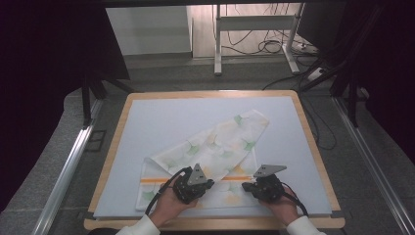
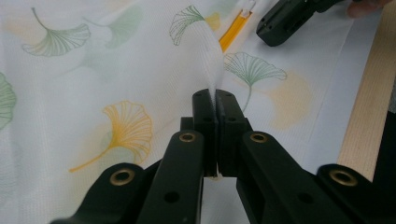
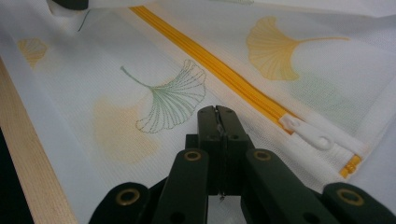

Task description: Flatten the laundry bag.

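A white mesh bag (image 1: 215, 147) printed with green and yellow ginkgo leaves lies on the mat, partly folded over itself. An orange zipper (image 3: 219, 70) runs across it and ends at a white pull (image 3: 306, 133). My left gripper (image 1: 208, 184) sits at the bag's near edge, shut on a pinch of the mesh (image 2: 212, 70), which rises into a ridge from the jaws. My right gripper (image 1: 245, 186) rests to its right, near the zipper's end. Its jaws (image 3: 217, 114) are shut, with a thin sliver of the mesh between them.
A white mat (image 1: 161, 122) covers a wooden table (image 1: 117, 147), whose near edge lies just behind both hands. Beyond the table stand a desk frame (image 1: 218, 44) and loose cables (image 1: 269, 46) on the floor. Metal rails (image 1: 68, 166) run along both sides.
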`<state>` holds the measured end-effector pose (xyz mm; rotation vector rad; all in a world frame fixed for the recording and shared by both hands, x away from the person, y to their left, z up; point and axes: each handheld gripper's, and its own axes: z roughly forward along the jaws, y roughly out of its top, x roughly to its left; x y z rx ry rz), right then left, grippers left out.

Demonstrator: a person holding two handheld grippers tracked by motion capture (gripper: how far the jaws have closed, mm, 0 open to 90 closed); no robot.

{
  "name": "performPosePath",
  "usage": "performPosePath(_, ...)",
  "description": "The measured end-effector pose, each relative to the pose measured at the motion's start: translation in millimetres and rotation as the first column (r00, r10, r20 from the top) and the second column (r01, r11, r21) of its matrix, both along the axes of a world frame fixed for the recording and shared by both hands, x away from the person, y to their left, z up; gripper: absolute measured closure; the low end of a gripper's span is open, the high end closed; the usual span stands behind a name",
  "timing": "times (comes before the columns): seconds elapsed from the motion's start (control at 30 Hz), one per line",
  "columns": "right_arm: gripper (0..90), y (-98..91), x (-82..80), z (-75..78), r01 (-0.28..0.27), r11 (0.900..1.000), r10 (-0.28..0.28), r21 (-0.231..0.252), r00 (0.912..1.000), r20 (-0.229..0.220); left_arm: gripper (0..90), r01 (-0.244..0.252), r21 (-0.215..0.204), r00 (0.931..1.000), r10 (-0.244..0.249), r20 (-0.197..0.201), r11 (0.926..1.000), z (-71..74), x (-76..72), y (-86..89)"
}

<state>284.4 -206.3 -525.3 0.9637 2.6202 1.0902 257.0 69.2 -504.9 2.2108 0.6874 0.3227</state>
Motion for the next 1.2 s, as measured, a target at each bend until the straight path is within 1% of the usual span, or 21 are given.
performPosePath(0.1, 89.2, 0.0, -0.1, 0.0, 0.002, 1.0, -0.002, 0.0, 1.0, -0.001, 89.0, 0.0, -0.013, 0.9999, 0.0, -0.011, 0.9999, 0.5, 2.0, 1.2)
performPosePath(0.17, 89.2, 0.1, -0.2, 0.0, 0.003, 1.0, -0.003, 0.0, 1.0, 0.0, 89.0, -0.003, -0.013, 0.9999, 0.003, -0.013, 0.9999, 0.5, 3.3, 1.4)
performPosePath(0.27, 89.2, 0.2, -0.4, 0.0, 0.004, 1.0, -0.004, 0.0, 1.0, 0.0, 89.0, -0.004, -0.005, 1.0, 0.004, -0.005, 1.0, 1.6, 5.9, 1.8)
performPosePath(0.4, 89.3, -0.7, 0.8, -0.3, 0.0, 1.0, 0.0, 0.006, 1.0, -0.006, 89.1, -0.01, -0.008, 0.9999, 0.01, 0.006, 0.9999, 4.1, 8.1, 3.8)
performPosePath(0.53, 89.3, -0.8, 0.7, -0.3, -0.001, 1.0, 0.001, 0.006, 1.0, -0.006, 89.1, -0.027, -0.029, 0.9996, 0.027, 0.006, 0.9992, 8.5, 12.4, 9.7)
performPosePath(0.67, 89.3, -0.2, 0.0, -0.2, 0.001, 1.0, -0.001, 0.002, 1.0, -0.002, 89.1, -0.028, -0.032, 0.9996, 0.028, 0.007, 0.9991, 10.1, 15.9, 11.9)
performPosePath(0.7, 89.3, -0.2, 0.0, -0.2, 0.001, 1.0, -0.001, 0.002, 1.0, -0.002, 89.1, -0.032, -0.039, 0.9995, 0.033, 0.003, 0.9987, 10.5, 17.5, 12.5)
performPosePath(0.8, 89.3, -0.8, 0.5, -0.3, 0.003, 1.0, -0.002, 0.008, 0.9999, -0.01, 89.1, -0.042, -0.043, 0.9991, 0.042, 0.002, 0.9982, 12.5, 22.2, 16.3)
performPosePath(1.03, 89.3, -0.9, 0.6, -0.3, 0.001, 1.0, -0.001, 0.006, 1.0, -0.007, 89.2, -0.062, -0.053, 0.998, 0.062, 0.011, 0.9967, 16.1, 24.4, 23.8)
performPosePath(1.2, 89.3, -0.7, 0.6, -0.2, -0.001, 1.0, 0.001, 0.004, 1.0, -0.005, 89.1, -0.07, -0.061, 0.9974, 0.071, 0.016, 0.9957, 17.4, 24.9, 26.1)
